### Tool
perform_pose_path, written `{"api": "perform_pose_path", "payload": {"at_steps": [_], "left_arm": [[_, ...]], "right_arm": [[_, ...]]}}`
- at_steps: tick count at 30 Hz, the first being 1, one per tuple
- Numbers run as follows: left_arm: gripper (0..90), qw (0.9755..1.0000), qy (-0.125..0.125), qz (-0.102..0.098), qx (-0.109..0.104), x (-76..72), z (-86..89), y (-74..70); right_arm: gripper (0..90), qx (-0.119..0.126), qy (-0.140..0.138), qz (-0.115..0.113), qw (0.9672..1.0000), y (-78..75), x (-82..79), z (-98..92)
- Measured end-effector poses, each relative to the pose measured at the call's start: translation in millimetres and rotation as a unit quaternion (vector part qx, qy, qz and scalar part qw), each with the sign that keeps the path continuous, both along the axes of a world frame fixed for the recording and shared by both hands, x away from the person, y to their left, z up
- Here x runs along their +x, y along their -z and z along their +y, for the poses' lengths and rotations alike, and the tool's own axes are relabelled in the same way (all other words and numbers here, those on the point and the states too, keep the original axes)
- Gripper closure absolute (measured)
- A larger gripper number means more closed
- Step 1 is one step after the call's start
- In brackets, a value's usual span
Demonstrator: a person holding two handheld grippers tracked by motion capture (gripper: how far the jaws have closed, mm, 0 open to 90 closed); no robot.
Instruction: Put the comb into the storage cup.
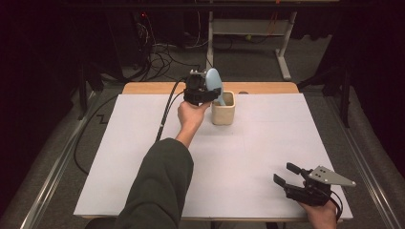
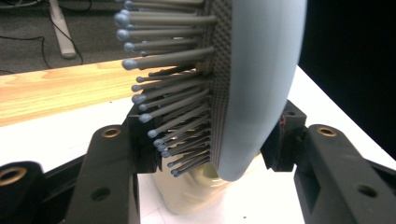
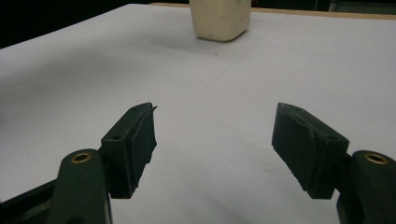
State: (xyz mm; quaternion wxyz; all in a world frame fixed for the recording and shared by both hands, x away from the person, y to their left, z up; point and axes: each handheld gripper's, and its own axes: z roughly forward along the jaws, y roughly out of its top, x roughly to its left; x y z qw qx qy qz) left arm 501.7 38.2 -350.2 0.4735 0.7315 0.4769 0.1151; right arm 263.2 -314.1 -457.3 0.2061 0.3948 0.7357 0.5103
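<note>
Cream cup point(image 1: 223, 109) upright on white table point(image 1: 143, 143); blue hairbrush point(image 1: 213, 82) handle-down inside. Left gripper point(image 1: 204, 89) clamped on brush head. Right gripper point(image 1: 285, 174) spread, empty, well apart.

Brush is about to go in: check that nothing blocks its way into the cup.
Nothing visible does. The left gripper holds the brush upright, its lower end already at the open mouth of the cup.

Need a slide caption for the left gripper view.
Left claw clamps a pale blue hairbrush, bristles sideways, above the cream cup.
</note>
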Motion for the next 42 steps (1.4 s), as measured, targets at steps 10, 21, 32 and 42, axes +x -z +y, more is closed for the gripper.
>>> {"api": "perform_pose_path", "payload": {"at_steps": [10,21,32,42], "left_arm": [[49.7,0.9999,0.001,0.000,0.011,1.3,-7.0,7.2],[49.2,0.9997,-0.001,-0.012,0.021,-1.8,-12.3,7.3],[48.7,0.9994,0.001,-0.013,0.032,-3.5,-12.6,6.0],[48.1,0.9992,0.004,-0.008,0.039,-4.2,-11.3,4.4]], "right_arm": [[31.1,0.001,-0.005,0.000,1.0000,0.4,1.8,0.7],[31.1,0.005,-0.006,0.004,1.0000,1.1,2.2,1.1],[31.3,0.003,-0.008,0.004,1.0000,0.9,2.0,2.0],[31.3,0.000,-0.009,0.001,1.0000,0.8,1.8,2.4]]}}
